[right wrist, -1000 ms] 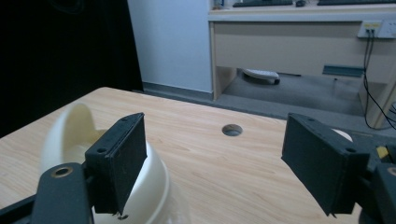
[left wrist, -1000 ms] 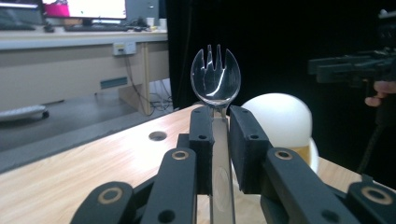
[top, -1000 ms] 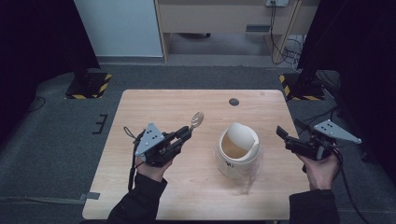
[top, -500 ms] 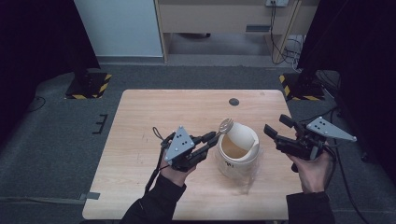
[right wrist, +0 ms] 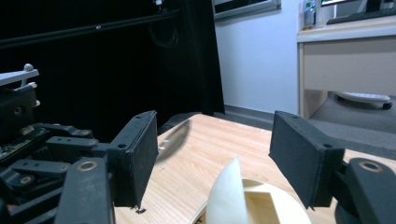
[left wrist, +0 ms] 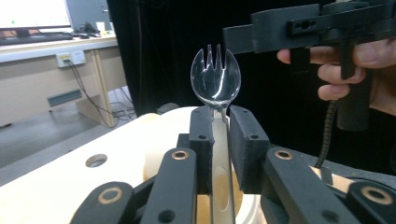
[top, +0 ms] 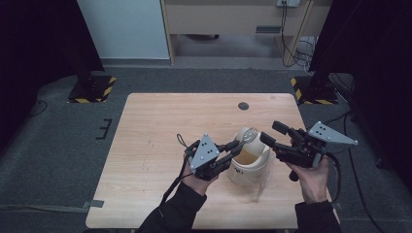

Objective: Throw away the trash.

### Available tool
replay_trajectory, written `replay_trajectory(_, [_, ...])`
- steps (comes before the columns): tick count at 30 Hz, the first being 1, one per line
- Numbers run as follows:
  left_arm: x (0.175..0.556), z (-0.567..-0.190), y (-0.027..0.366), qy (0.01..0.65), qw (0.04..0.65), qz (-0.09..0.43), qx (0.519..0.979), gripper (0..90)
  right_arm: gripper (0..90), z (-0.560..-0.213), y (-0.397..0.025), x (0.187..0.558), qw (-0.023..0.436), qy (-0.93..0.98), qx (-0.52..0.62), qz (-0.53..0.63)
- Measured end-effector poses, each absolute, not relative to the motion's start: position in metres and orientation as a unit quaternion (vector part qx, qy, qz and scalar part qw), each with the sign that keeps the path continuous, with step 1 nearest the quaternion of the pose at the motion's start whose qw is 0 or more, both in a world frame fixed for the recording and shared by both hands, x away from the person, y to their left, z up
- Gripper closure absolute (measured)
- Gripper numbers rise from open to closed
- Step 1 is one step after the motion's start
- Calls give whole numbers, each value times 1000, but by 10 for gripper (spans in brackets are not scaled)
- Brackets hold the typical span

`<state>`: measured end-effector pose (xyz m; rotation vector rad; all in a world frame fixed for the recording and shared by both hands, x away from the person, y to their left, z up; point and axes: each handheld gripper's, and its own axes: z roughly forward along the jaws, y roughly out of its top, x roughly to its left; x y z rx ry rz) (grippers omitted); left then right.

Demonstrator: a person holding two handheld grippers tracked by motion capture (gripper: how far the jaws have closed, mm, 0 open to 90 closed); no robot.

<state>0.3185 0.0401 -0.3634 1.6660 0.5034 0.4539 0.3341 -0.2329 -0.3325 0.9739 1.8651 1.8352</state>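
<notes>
Nearest the person's edge of the tabletop (top: 145,145), two forearms enter from below, each hand carrying a hand-held gripper. The left hand-held gripper (top: 232,147) has its jaws closed flat on the handle of a clear plastic spork (left wrist: 215,83), whose tined bowl stands upright above the jaw tips in the left gripper view and, in the high view, sits over the near rim of a cream cup (top: 250,162). The cup stands on the right half of the tabletop, between the two hands, with a pale curved flap rising from its far rim; its inside is tan, and whether anything lies in it cannot be told. The right hand-held gripper (top: 272,133) is held just right of the cup with its jaws spread wide and nothing between them; in the right gripper view the cup's flap (right wrist: 226,196) rises between the two pads, apart from both. The spork's bowl is seen there edge-on and blurred beside the left pad. The left half and far strip of the tabletop lie bare up to a small round hole (top: 243,106) near the far edge. Beyond the far edge are grey floor, two hazard-striped stand bases (top: 92,87), and a pale cabinet cut off by the frame top.
</notes>
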Motion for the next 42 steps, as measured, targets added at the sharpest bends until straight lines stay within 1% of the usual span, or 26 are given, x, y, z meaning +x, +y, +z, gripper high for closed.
replay_trajectory(4, [318,-366,35,217,623,195,726,789,355,-336,-230,336,165,660,342,648])
replay_trajectory(5, [317,-366,32,216,625,195,725,789,384,-338,-228,337,154,661,344,649])
replay_trajectory(9, [315,-365,29,211,631,196,720,790,422,-340,-225,338,148,664,345,647])
replay_trajectory(12, [311,-363,27,203,636,204,716,790,473,-342,-223,339,137,667,344,647])
replay_trajectory(13, [311,-363,27,203,636,204,716,790,473,-342,-223,339,137,667,344,647])
replay_trajectory(14, [311,-363,26,202,635,205,717,789,537,-342,-222,339,123,667,346,649])
replay_trajectory(15, [311,-363,26,202,635,205,717,789,537,-342,-222,339,123,667,346,649])
replay_trajectory(16, [311,-362,26,203,635,204,717,789,617,-342,-221,339,112,664,348,652])
replay_trajectory(17, [311,-362,26,203,635,204,717,789,617,-342,-221,339,112,664,348,652])
replay_trajectory(18, [311,-362,26,204,635,202,717,789,657,-342,-221,339,109,664,348,653])
replay_trajectory(20, [310,-363,26,208,632,198,720,788,788,-342,-221,338,95,659,348,660])
replay_trajectory(21, [310,-363,26,208,632,198,720,788,788,-342,-221,338,95,659,348,660])
replay_trajectory(22, [311,-364,27,209,634,192,719,788,808,-342,-222,339,85,656,347,665])
replay_trajectory(23, [310,-364,29,213,634,186,720,788,824,-342,-223,339,66,650,349,672])
replay_trajectory(24, [309,-363,31,213,637,183,718,806,834,-342,-223,340,62,651,350,671])
replay_trajectory(27, [307,-362,36,215,636,180,719,756,839,-344,-224,340,65,655,350,667])
replay_trajectory(28, [305,-361,44,216,630,182,724,731,839,-344,-224,340,63,653,349,669])
replay_trajectory(31, [304,-360,54,221,622,184,729,690,840,-342,-225,339,67,652,348,671])
replay_trajectory(32, [304,-360,60,225,617,184,732,690,840,-342,-225,339,67,652,348,671])
replay_trajectory(34, [304,-364,77,235,604,186,739,671,840,-338,-228,337,78,648,345,674])
replay_trajectory(35, [304,-368,91,246,590,194,744,665,840,-337,-229,337,80,648,345,675])
replay_trajectory(38, [306,-380,119,277,568,194,751,629,840,-334,-231,336,91,642,343,680])
replay_trajectory(39, [306,-380,119,277,568,194,751,608,840,-333,-231,335,97,641,342,680])
replay_trajectory(40, [307,-385,128,288,559,191,754,608,840,-333,-231,335,97,641,342,680])
replay_trajectory(41, [309,-390,138,302,552,185,755,584,840,-333,-231,335,101,639,341,682])
replay_trajectory(42, [311,-395,148,317,544,178,756,578,840,-333,-232,335,103,637,341,683])
